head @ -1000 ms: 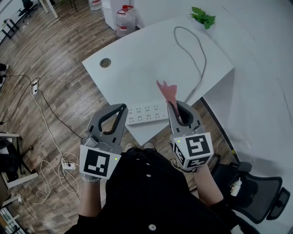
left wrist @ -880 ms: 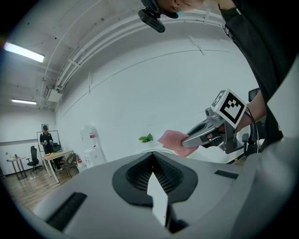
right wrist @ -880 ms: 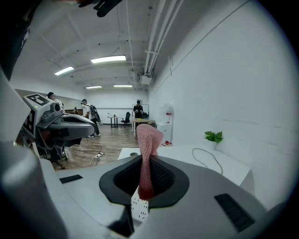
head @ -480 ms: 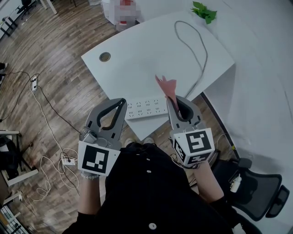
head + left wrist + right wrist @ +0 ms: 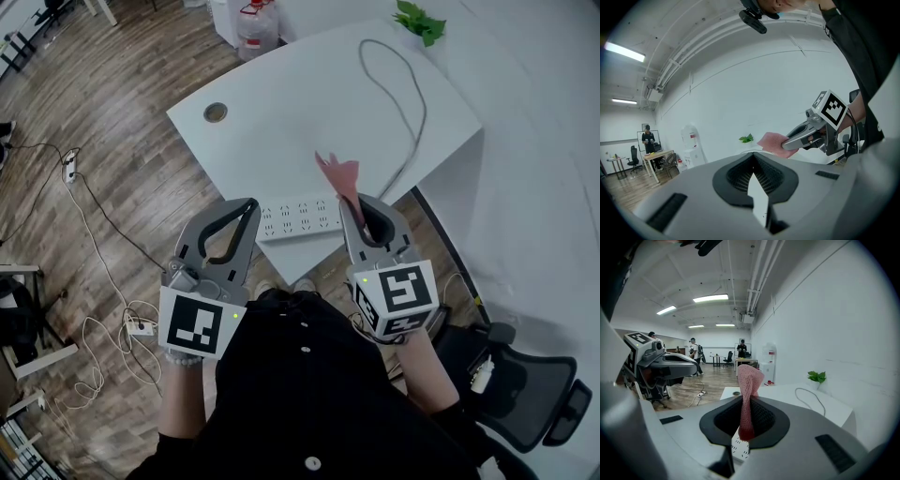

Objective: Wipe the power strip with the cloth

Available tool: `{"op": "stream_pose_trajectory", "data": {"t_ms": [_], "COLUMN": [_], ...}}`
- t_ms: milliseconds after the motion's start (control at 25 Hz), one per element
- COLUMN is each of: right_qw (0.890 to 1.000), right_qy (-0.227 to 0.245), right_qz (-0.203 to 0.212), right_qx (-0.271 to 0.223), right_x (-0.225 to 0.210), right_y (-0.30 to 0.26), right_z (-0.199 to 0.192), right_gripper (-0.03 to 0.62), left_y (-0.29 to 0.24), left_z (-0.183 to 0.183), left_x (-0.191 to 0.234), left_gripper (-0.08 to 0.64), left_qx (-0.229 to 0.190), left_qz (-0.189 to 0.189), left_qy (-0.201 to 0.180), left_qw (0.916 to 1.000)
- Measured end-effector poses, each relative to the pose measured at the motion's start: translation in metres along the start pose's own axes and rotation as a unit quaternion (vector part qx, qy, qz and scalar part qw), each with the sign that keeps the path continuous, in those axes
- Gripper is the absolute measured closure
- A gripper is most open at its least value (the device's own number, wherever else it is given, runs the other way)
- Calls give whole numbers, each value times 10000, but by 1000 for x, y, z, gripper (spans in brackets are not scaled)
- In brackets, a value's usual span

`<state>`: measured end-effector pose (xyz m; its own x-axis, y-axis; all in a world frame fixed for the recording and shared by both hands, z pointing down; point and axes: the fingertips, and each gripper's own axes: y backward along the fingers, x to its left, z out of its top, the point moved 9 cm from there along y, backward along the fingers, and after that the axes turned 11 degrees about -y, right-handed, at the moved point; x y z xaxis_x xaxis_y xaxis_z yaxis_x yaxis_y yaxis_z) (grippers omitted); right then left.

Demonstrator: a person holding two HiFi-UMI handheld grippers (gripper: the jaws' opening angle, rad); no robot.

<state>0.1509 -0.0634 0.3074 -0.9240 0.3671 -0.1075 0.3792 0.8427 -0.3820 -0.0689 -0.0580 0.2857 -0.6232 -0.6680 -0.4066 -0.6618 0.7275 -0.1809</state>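
- While your right gripper [image 5: 361, 204] clamps the crumpled pink mesh cloth [image 5: 338, 175], what's your left gripper [image 5: 246, 208] doing?
- Jaws together, empty. Long white power strip [image 5: 300, 217] lies on the white table's [image 5: 300, 103] near edge (just beside the cloth).

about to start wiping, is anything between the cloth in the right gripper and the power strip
Nothing visible does. The cloth, pinched in the right gripper, is right beside the power strip, which lies bare at the table's near edge. The left gripper sits off its other end.
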Motion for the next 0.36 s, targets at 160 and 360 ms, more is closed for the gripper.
{"op": "stream_pose_trajectory", "data": {"t_ms": [160,360], "right_qw": [10000,10000], "right_qy": [12,10], "right_qz": [-4,3], "right_qx": [23,46], "right_x": [1,1], "right_y": [-1,0], "right_z": [-1,-2], "right_gripper": [538,538], "left_y": [1,1], "left_z": [-1,0], "left_x": [0,0], "left_gripper": [546,546], "left_qx": [1,-5], "left_qz": [0,39], "left_qy": [15,16], "left_qw": [10000,10000]}}
